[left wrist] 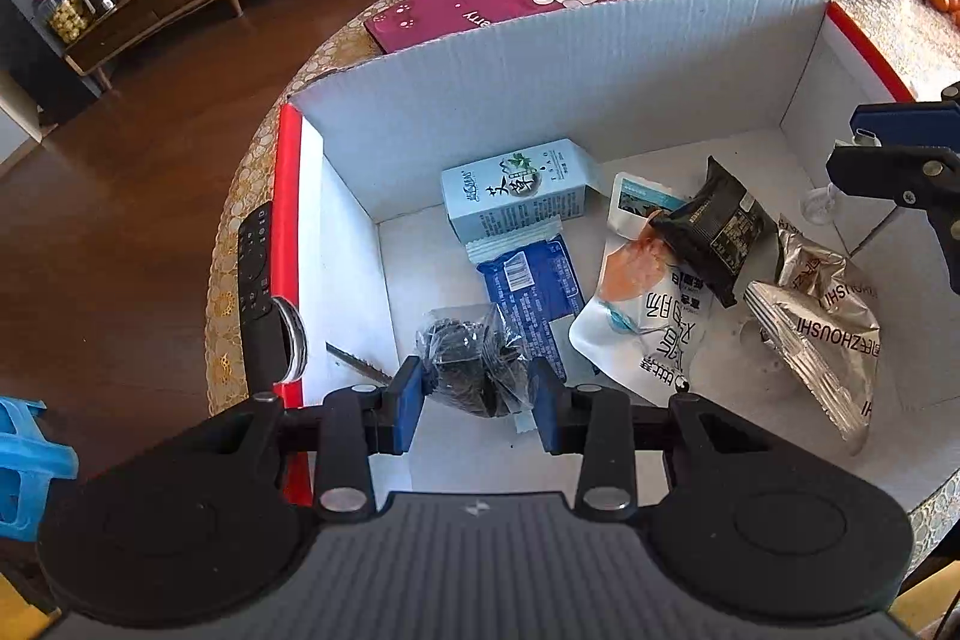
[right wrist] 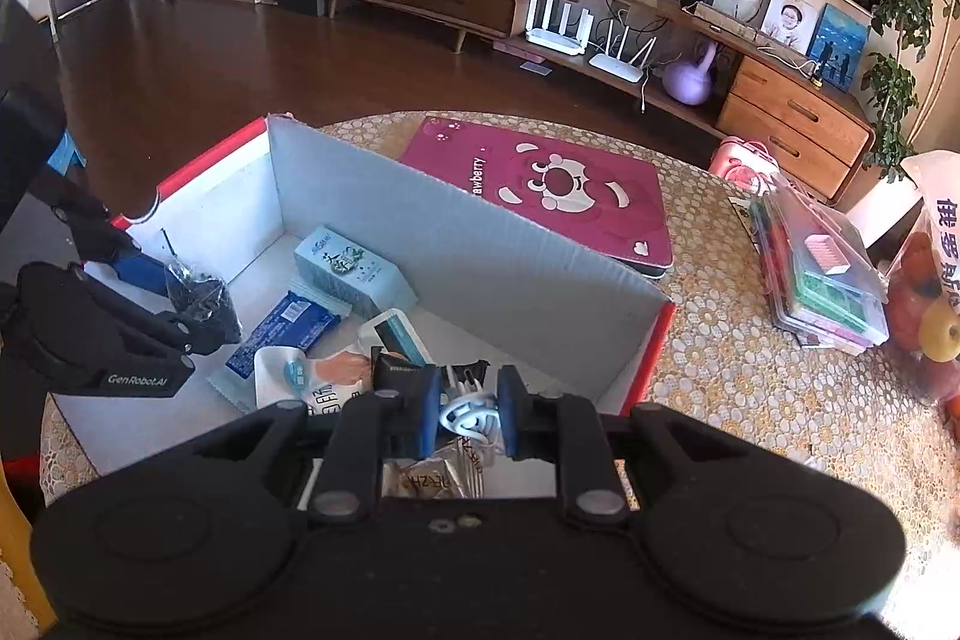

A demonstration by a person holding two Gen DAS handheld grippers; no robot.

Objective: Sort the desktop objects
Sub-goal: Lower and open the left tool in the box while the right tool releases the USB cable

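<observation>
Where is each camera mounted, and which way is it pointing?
Left wrist: on the left hand-held gripper, looking down into the white cardboard box; its blue pads clamp a clear bag of dark bits.
Right wrist: on the right hand-held gripper, facing over the box toward the TV cabinet; it clamps a coiled white cable.
Shared: box, pale-blue carton, each other's gripper.

silver packet (right wrist: 441, 478) mostly hidden behind right hand-held gripper (right wrist: 467, 415)

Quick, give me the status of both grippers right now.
Left gripper: closed on a clear bag of dark contents, over the white box.
Right gripper: closed on a coiled white cable, also over the box.
</observation>
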